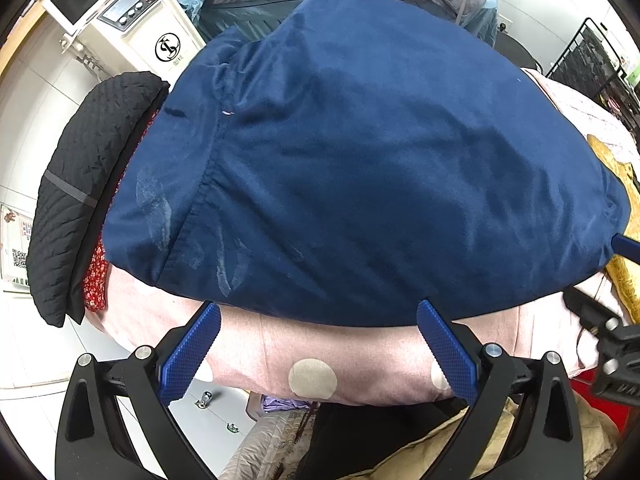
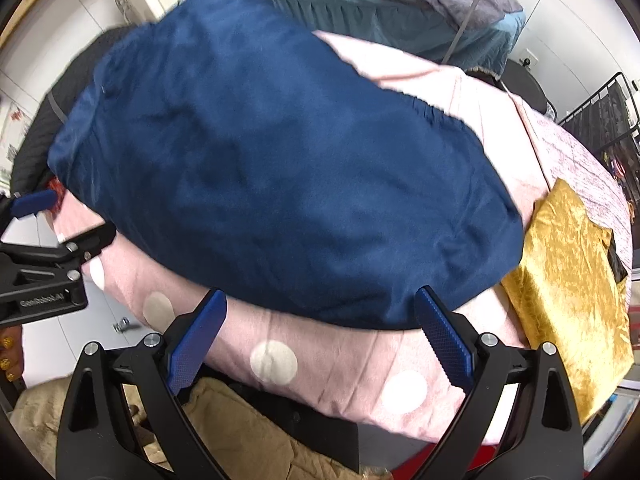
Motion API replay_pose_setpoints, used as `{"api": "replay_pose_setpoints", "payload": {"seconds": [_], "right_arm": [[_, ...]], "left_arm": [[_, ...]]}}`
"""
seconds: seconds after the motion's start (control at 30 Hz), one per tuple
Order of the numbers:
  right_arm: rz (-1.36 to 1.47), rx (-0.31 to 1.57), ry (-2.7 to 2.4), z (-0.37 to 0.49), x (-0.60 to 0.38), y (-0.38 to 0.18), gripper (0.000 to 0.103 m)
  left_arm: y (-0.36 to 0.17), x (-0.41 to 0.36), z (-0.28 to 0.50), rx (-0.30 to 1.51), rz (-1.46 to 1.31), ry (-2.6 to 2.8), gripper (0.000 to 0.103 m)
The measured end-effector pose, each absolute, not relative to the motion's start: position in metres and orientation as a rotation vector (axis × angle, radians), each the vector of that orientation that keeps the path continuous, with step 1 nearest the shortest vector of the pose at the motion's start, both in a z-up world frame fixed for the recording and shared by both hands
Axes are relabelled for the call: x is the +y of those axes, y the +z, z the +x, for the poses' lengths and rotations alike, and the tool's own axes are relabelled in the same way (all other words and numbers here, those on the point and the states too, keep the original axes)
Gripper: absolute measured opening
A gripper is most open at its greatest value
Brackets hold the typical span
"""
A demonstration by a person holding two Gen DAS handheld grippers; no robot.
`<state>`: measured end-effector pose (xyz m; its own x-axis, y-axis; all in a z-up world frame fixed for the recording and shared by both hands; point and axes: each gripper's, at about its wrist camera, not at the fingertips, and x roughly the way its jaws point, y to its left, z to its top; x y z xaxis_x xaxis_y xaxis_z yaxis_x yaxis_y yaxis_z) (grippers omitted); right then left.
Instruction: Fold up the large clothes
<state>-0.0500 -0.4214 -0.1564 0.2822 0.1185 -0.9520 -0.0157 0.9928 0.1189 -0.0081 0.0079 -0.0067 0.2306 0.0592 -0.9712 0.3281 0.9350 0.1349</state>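
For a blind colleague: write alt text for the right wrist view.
A large navy blue velvety garment lies spread on a pink polka-dot sheet, the open right tongs at its near edge. A folded gold velvet cloth lies right; the left tongs enter left.

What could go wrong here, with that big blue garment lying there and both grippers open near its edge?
The blue garment lies right on the pink cover, so the open left gripper or right gripper might pinch the cover along with the hem. The garment also crowds the black quilted piece and the gold fabric; a fold could drag either one. Both grippers seem to work near the front edge, so a pull might slide cloth off.
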Motion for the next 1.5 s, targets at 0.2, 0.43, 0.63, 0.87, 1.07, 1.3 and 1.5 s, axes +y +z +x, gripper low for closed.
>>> {"api": "replay_pose_setpoints", "payload": {"seconds": [0.2,0.43,0.63,0.87,1.07,1.3,1.5], "right_arm": [[0.239,1.173,0.236,0.004,-0.44,-0.134,0.094],[0.321,1.148,0.294,0.113,-0.442,-0.115,0.094],[0.281,1.241,0.32,0.15,-0.42,-0.15,0.072],[0.076,1.517,0.461,0.037,-0.382,-0.258,0.025],[-0.164,1.756,0.489,-0.09,-0.358,-0.343,0.026],[-0.287,1.593,0.493,-0.105,-0.347,-0.304,0.061],[-0.239,1.416,0.574,-0.071,-0.357,-0.231,0.074]], "left_arm": [[0.012,0.052,0.041,1.273,0.26,-0.112,0.097],[0.035,0.102,0.146,1.229,0.07,-0.118,0.097],[-0.014,0.104,0.184,1.344,-0.021,-0.167,0.091],[-0.092,0.062,0.076,1.483,0.2,-0.306,0.073],[-0.175,0.075,-0.026,1.725,0.24,-0.315,0.075],[-0.175,0.083,-0.032,1.722,0.234,-0.33,0.08],[-0.131,0.103,-0.032,1.645,0.204,-0.381,0.087]]}}
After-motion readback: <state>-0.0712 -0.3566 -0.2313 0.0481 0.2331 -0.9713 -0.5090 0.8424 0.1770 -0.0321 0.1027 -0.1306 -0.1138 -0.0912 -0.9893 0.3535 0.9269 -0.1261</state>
